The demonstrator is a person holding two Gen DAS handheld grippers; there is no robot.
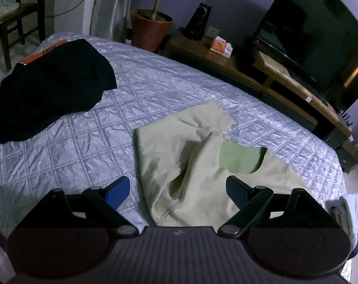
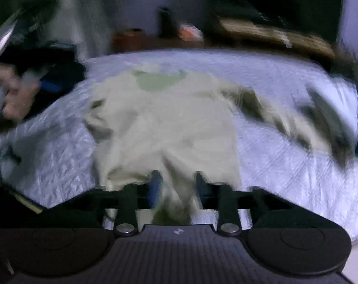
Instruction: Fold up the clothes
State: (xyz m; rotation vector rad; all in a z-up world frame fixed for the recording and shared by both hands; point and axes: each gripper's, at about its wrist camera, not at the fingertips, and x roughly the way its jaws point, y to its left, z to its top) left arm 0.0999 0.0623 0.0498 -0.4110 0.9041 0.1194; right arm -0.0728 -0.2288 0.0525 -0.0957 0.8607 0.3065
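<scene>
- The hoodie (image 1: pixel 190 156), pale green, lies spread on the quilted bed (image 1: pixel 84 146). In the left wrist view it fills the lower centre and reaches up toward centre right, with its darker green hood lining (image 1: pixel 241 159) right of centre.
- The left gripper (image 1: pixel 177 190) has its jaws wide apart with nothing between the pads. The hoodie's lower part lies in the gap just ahead, and the left pad sits over bare quilt beside the cloth's left edge.
- The right gripper (image 2: pixel 176 185) shows jaws apart in a blurred right wrist view. A fold of hoodie (image 2: pixel 164 123) lies between them, but the pads do not seem to press on it; I judge it released, not gripped.
- In the right wrist view the garment's long axis runs from the jaws at the bottom up to the hood at upper centre, with one sleeve (image 2: pixel 285 118) trailing off to the right.
- Judgement: the right gripper sits at the hem end on the axis, so it is nearer for a lengthwise fold; the left gripper (image 2: pixel 50 86), held in a hand (image 2: pixel 11 94) at the left edge, is nearer the hood end's side.
- A dark garment (image 1: pixel 48 90) lies at the upper left of the left wrist view, well apart from the hoodie.
- No brand or writing can be read. An orange strip (image 1: pixel 44 52) by the dark garment bears marks too small to make out.
</scene>
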